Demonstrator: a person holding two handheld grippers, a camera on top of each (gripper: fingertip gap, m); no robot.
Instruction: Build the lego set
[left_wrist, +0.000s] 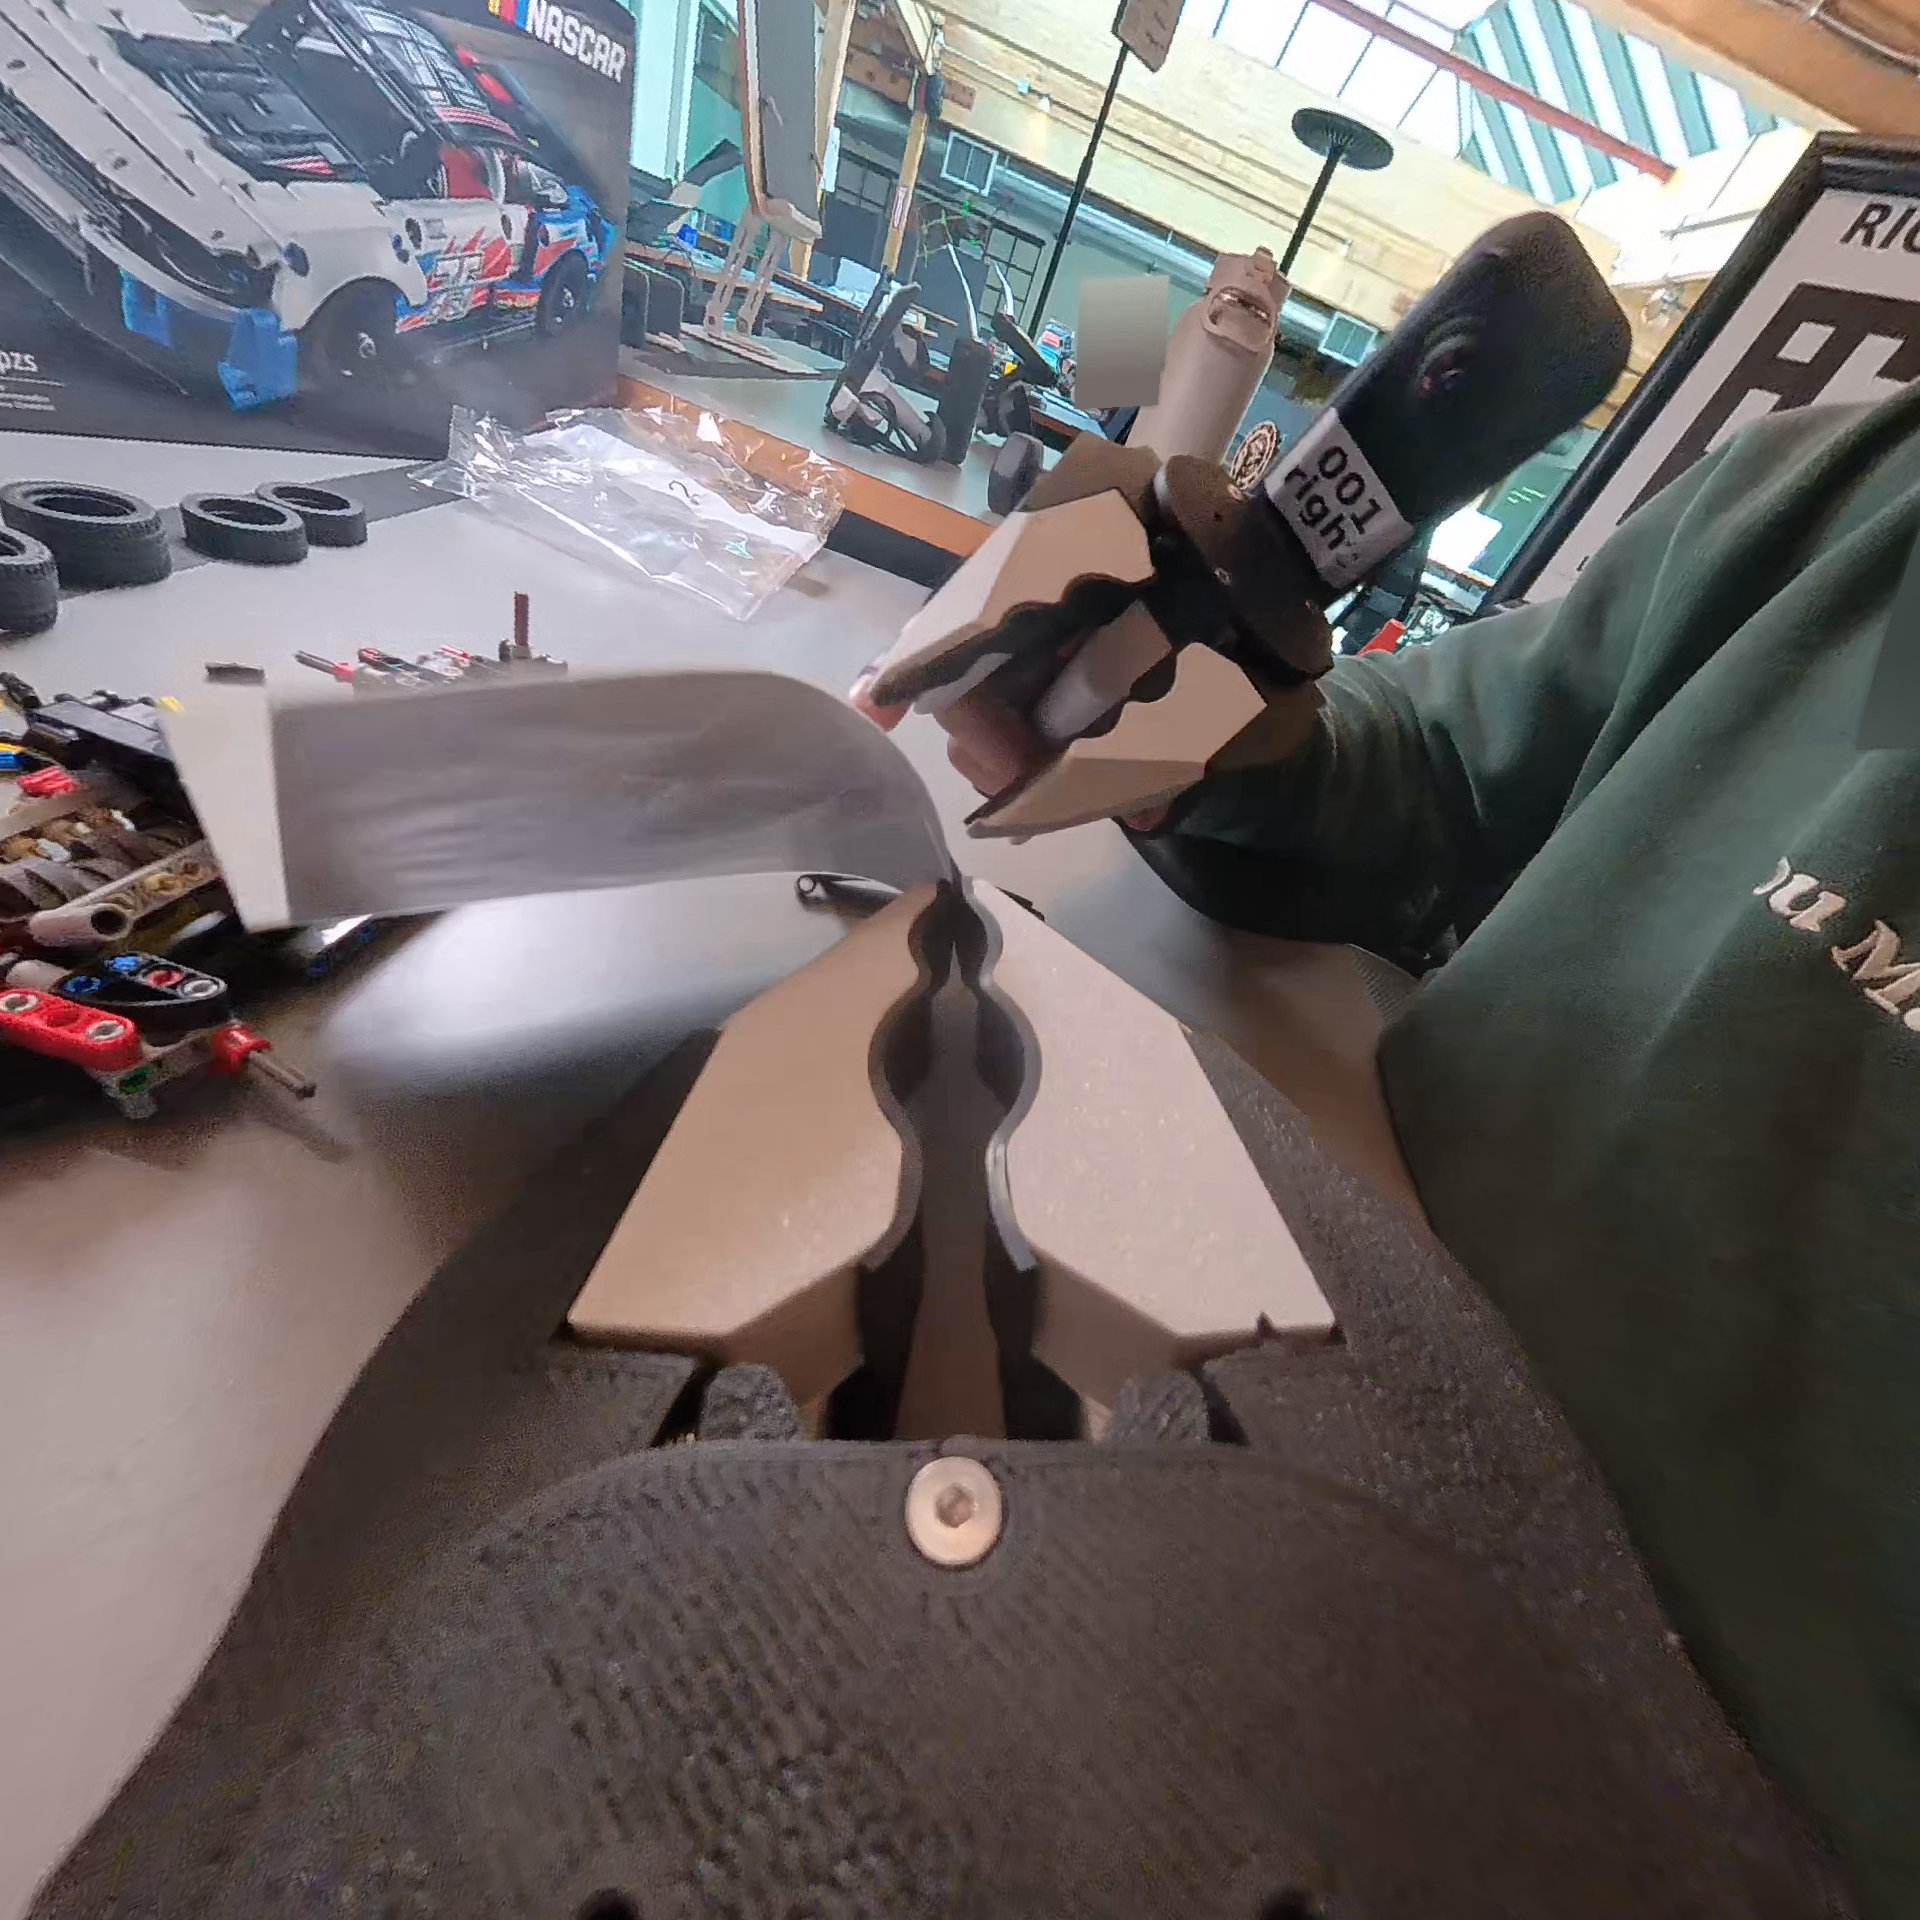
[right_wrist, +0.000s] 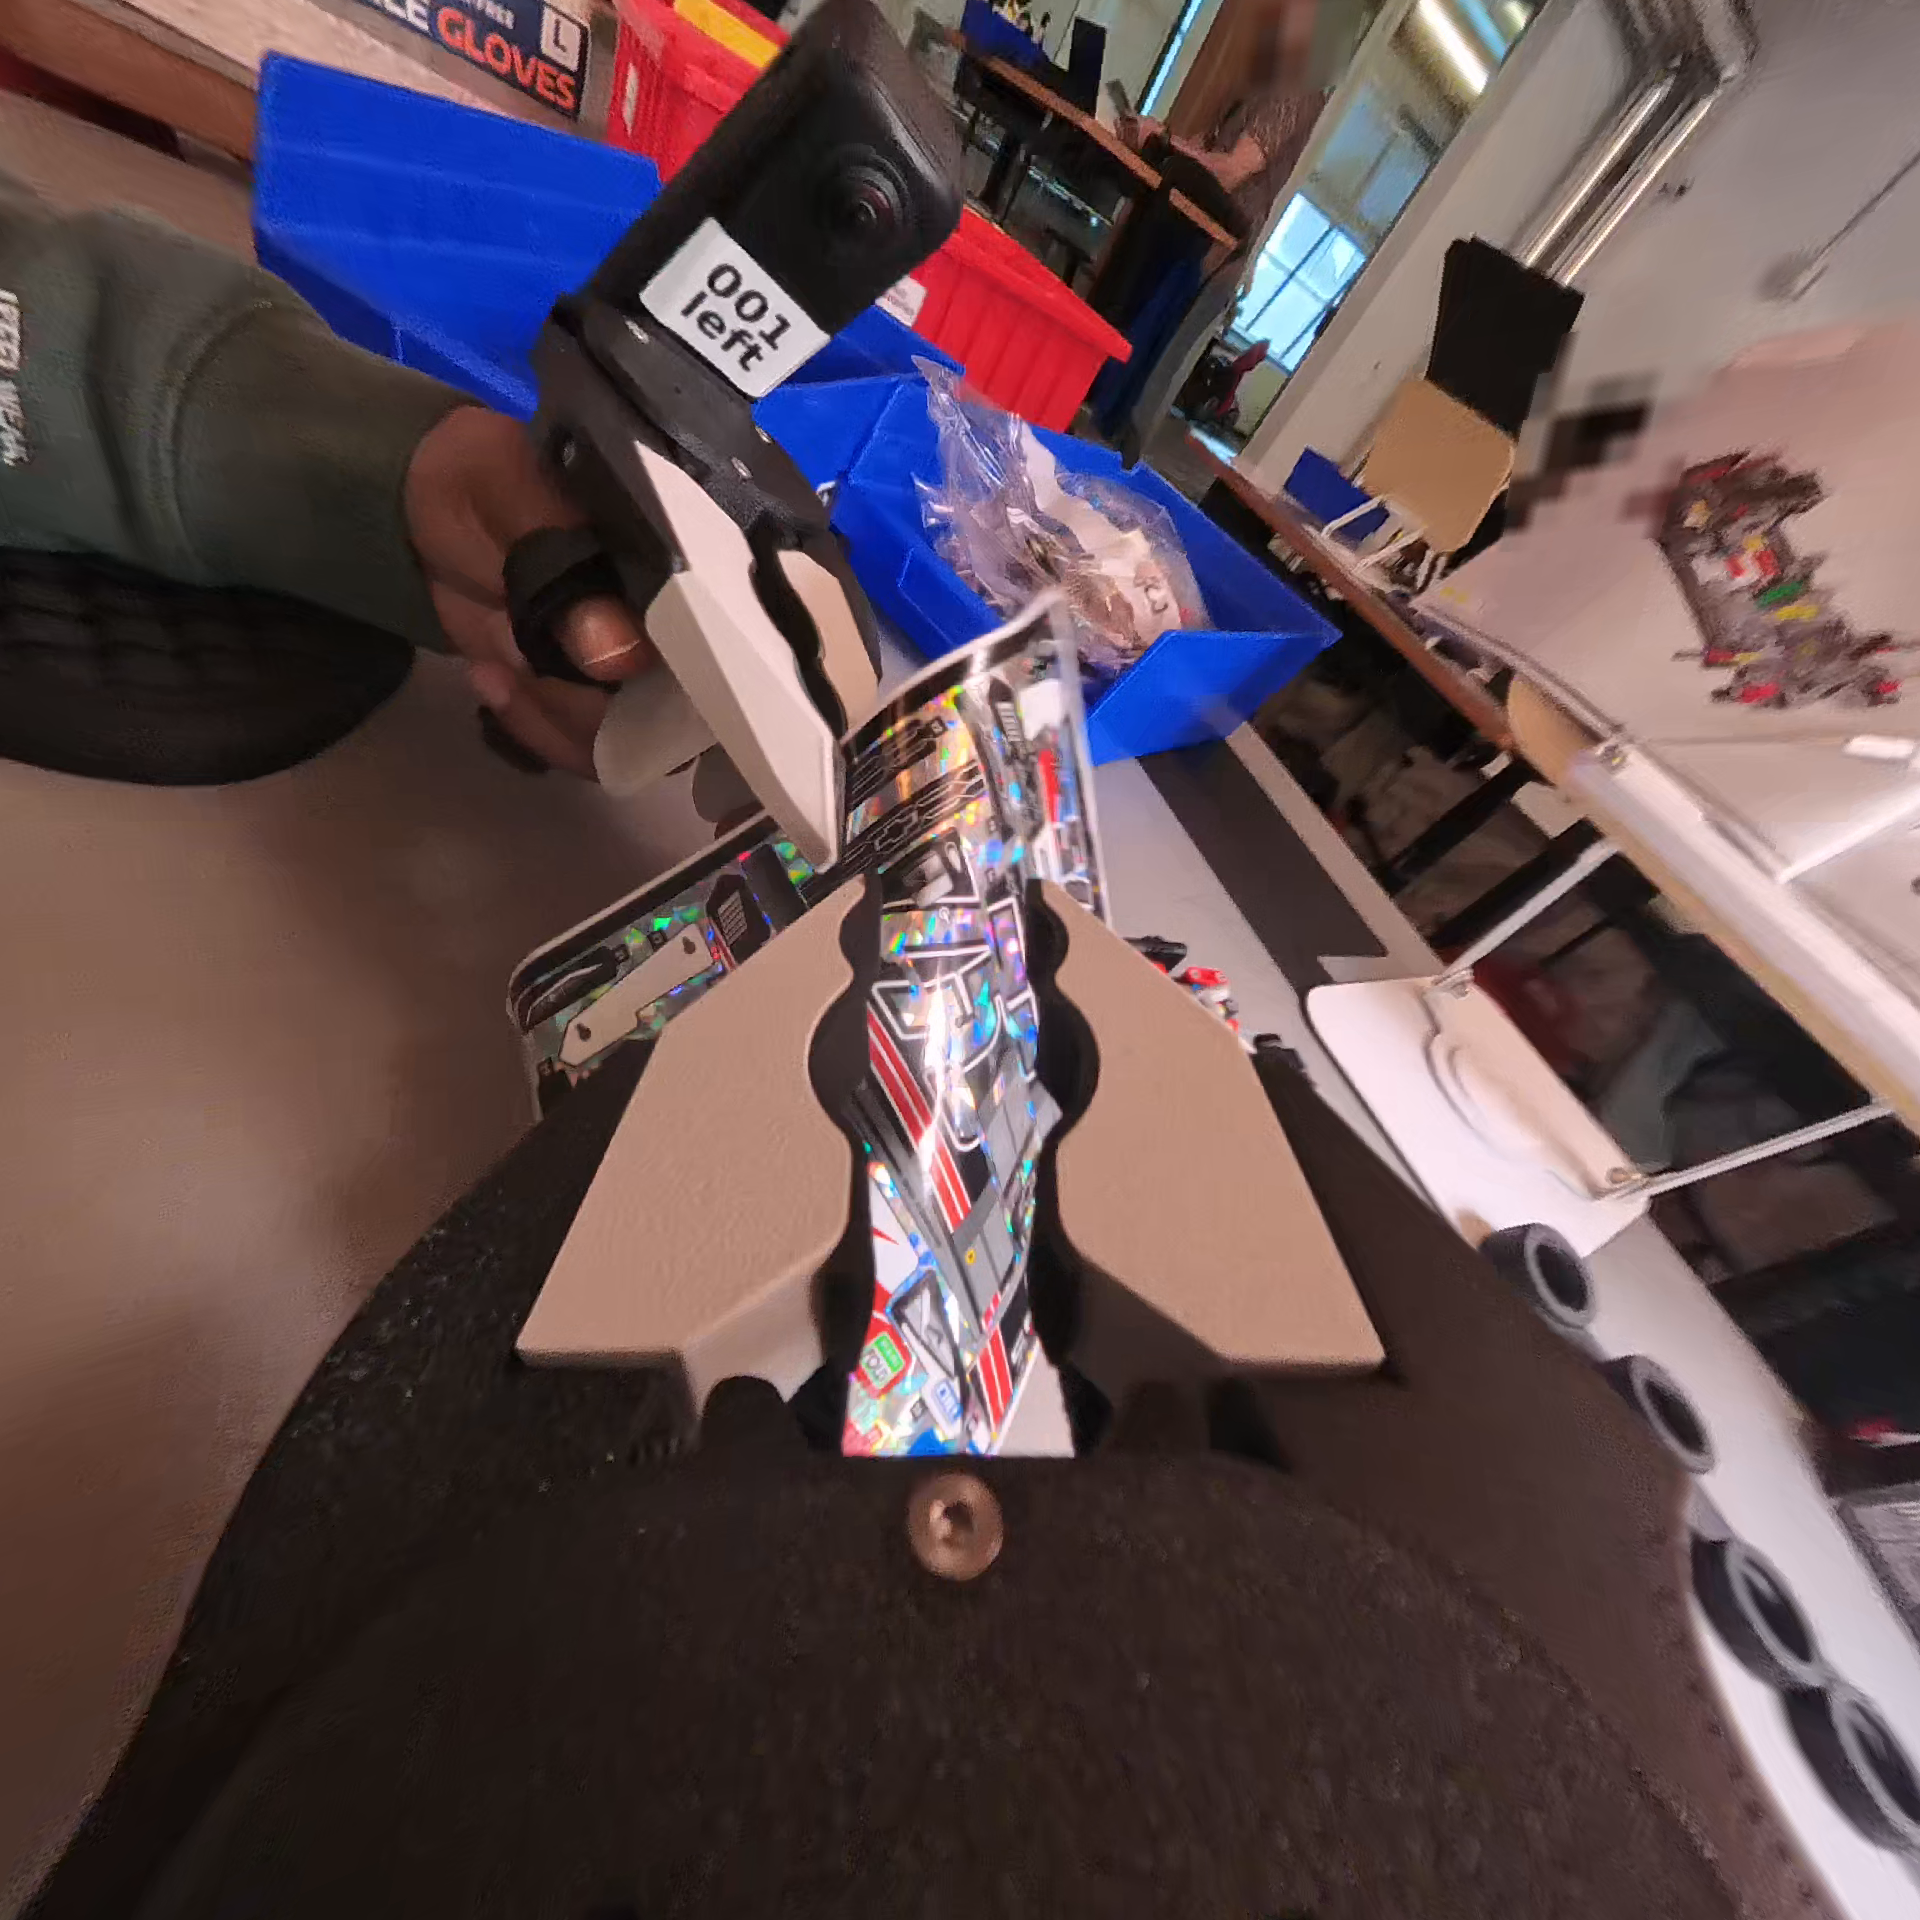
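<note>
While the left gripper (left_wrist: 954, 899) pinched the curling sticker sheet (right_wrist: 961, 914) and the right gripper (right_wrist: 951, 914) gaped around it, flattening it first seemed wise.

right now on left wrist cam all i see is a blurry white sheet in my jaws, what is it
Observer: The right wrist view shows its other face. It is a sticker sheet printed with shiny holographic decals and red stripes.
Operator: is the right gripper on it
Observer: No. The right gripper is open, and from its camera the sheet shows through the gap between its fingers.
Operator: anything past the sheet i should know about
Observer: A blue bin sits beyond it on the table, with a clear bag of parts inside.
</note>
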